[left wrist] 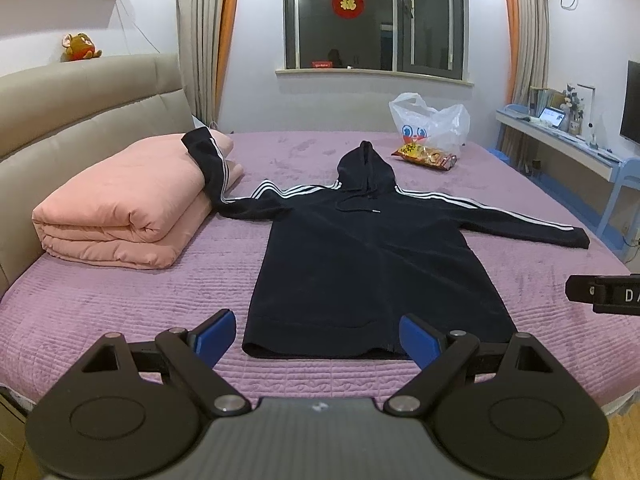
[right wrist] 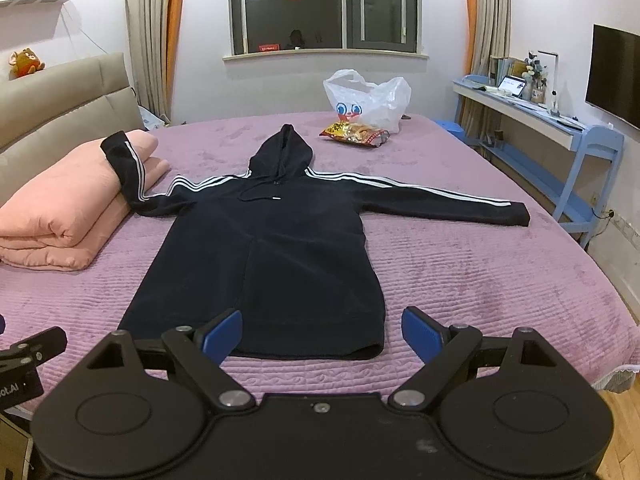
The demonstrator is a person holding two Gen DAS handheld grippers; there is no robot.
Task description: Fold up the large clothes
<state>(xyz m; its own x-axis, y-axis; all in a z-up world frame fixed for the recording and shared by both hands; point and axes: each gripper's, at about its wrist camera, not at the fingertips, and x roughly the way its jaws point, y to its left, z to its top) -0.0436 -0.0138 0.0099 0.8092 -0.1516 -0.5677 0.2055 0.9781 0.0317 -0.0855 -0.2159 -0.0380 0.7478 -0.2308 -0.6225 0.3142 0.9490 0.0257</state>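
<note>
Two pairs of blue-padded tongs, left [left wrist: 316, 336] and right [right wrist: 322, 334], gape empty above one black white-striped hooded jacket [left wrist: 360, 256] spread flat on the purple quilted bed [left wrist: 120, 304], one sleeve draped over one folded pink duvet [left wrist: 132, 204].

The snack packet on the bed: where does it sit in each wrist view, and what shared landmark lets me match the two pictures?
Left wrist view: the snack packet lies right of centre, upper half, beyond the hoodie's hood.
Right wrist view: the snack packet lies just right of centre, upper half.
Shared landmark: the white plastic bag sits directly behind it in both.
</note>
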